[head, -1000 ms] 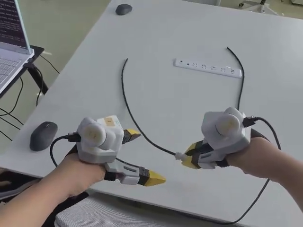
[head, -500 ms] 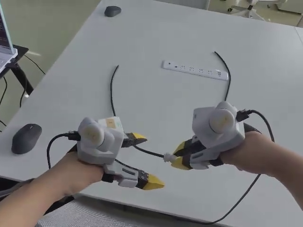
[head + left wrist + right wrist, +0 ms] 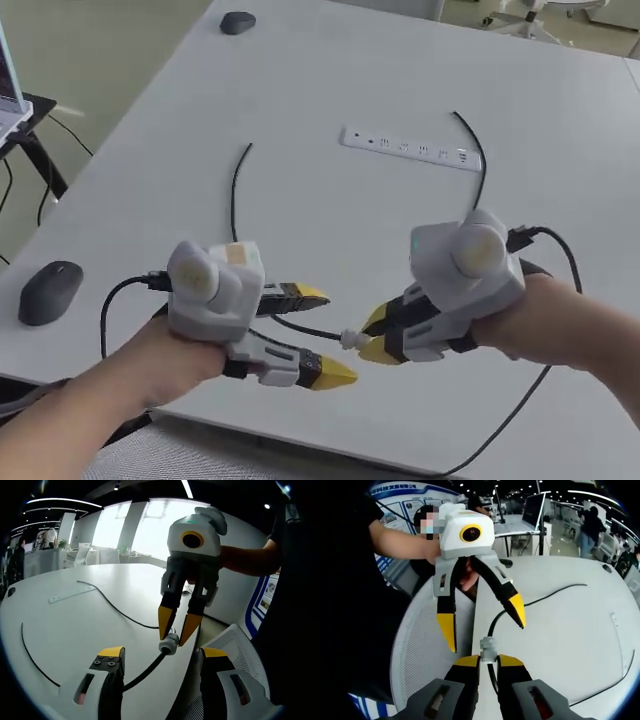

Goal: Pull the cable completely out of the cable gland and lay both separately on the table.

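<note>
A small white cable gland [image 3: 350,340] hangs above the table's near edge, and my right gripper [image 3: 368,336] is shut on it. In the right gripper view the gland [image 3: 487,650] sits between my right gripper's [image 3: 488,661] yellow tips. The black cable [image 3: 235,200] runs out of the gland and curves away over the white table [image 3: 330,80]. My left gripper [image 3: 330,335] is open, its jaws standing on either side of the cable just short of the gland. In the left gripper view the cable [image 3: 145,672] passes between that gripper's [image 3: 162,655] jaws up to the gland [image 3: 169,643].
A white power strip [image 3: 405,148] with a black cord [image 3: 480,160] lies mid-table. One dark mouse [image 3: 48,290] sits at the near left and another [image 3: 238,22] at the far end. The table's front edge runs right under both grippers, with a white mesh chair [image 3: 420,645] below.
My left gripper has moved right toward the gland, and its open jaws now straddle the cable. The right gripper has stayed shut on the gland and barely moved.
</note>
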{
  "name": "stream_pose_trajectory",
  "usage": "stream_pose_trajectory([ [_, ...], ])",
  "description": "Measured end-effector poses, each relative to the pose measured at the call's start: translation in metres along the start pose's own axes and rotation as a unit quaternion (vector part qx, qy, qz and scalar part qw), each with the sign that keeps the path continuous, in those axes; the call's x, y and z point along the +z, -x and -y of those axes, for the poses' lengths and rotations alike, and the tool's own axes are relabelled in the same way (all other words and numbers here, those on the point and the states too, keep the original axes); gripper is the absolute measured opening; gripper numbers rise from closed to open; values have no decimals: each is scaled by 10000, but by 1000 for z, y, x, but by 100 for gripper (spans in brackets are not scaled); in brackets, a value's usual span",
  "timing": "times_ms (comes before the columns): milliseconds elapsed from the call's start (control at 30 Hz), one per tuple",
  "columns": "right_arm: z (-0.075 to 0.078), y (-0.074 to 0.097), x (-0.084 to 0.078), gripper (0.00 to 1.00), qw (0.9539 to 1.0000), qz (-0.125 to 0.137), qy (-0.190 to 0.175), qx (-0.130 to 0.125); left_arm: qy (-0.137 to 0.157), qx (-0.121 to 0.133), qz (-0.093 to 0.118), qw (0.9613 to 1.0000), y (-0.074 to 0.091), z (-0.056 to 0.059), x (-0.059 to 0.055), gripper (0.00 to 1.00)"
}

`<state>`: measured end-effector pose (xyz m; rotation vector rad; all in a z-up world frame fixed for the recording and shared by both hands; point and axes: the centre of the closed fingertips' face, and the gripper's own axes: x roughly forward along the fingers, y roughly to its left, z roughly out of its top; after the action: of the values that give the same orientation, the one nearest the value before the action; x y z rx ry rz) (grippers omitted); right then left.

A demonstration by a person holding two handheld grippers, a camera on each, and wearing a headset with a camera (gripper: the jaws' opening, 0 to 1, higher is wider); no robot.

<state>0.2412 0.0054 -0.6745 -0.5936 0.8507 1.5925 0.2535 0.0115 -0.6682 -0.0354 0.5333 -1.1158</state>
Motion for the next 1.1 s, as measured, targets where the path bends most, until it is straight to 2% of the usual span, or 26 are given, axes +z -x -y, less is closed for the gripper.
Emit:
stream_pose_trajectory([
  [233,-2,3,-2,7,9999,60,6,137,0,-199,52,9998,-6,6,0,41],
  [600,-4,5,-7,7,9994,91,144,304,83,-434,64,9990,-12,12,0,25],
  [667,-5,6,-9,7,9992,95,160,365,5,-473,64,9989,-13,13,0,21],
  [933,-8,8,-10,7,9980,168,261,547,-60,-577,158,9982,-16,19,4,18],
  [1100,-8,9,-11,7,9974,228,268,637,-261,-619,222,9975,-17,25,5,16],
])
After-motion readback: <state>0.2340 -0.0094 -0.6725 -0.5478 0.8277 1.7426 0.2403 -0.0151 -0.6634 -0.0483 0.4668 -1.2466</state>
